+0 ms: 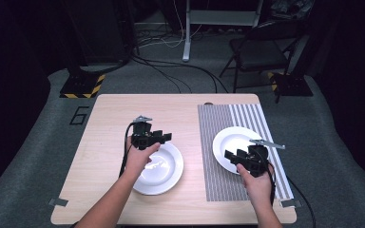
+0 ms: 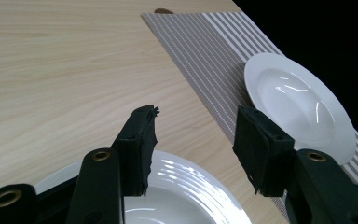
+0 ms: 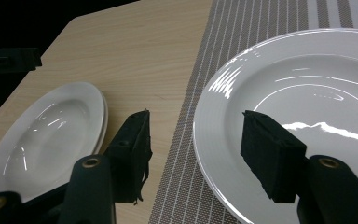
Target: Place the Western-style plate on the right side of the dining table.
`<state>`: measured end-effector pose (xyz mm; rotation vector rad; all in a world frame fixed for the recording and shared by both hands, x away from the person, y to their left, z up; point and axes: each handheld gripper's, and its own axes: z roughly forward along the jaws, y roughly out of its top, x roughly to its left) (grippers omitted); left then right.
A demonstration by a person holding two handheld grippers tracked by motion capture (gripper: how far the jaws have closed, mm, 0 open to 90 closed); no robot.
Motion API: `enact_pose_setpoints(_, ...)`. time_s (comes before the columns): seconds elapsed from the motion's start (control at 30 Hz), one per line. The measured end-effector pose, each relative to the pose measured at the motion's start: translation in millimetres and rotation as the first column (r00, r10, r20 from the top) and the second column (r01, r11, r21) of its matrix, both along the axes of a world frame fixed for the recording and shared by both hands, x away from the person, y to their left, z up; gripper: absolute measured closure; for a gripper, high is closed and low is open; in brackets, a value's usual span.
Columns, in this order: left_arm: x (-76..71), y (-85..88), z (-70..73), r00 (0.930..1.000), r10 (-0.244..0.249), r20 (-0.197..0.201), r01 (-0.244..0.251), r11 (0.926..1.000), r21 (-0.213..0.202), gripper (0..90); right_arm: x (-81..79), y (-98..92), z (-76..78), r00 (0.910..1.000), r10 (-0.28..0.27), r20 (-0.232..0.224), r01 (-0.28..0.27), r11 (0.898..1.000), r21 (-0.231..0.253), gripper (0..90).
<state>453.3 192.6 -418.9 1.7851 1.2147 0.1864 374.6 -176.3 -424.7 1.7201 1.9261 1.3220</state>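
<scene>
Plates are glazed, slick, breakable: pinch rims. Your left gripper [image 1: 165, 137] hangs open above the bare-table plate [image 1: 164, 173]; your right gripper [image 1: 234, 155], open, hovers over the placemat plate's [image 1: 225, 140] near rim.

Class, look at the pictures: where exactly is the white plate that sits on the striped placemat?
In the high view the white plate lies on the right half of the table, on the striped placemat, just ahead of the right claw, which hovers open at its near rim.

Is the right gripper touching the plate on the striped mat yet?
Apart. In the right gripper view the right gripper has its jaws open, hanging above the near rim of the plate on the striped mat, with nothing clamped between them.
</scene>
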Motion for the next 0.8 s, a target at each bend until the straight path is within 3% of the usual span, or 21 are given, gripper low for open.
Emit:
enact_pose_setpoints(0.37,-17.4,47.1,8.1,0.9965,0.081,0.020,-0.081,0.9967,-0.003,47.3,1.5,18.5,12.2,0.9974,0.072,0.007,-0.072,0.997,-0.019,41.8)
enact_pose_setpoints(0.6,-28.5,68.6,6.6,0.9912,0.130,0.024,-0.130,0.9915,-0.004,45.8,-0.1,29.8,11.6,0.9934,0.114,0.011,-0.114,0.993,-0.023,41.0)
enact_pose_setpoints(0.8,-39.2,89.0,0.5,0.9848,0.173,0.021,-0.173,0.9849,0.008,44.9,1.0,41.7,2.9,0.9881,0.154,-0.001,-0.153,0.987,-0.055,41.6)
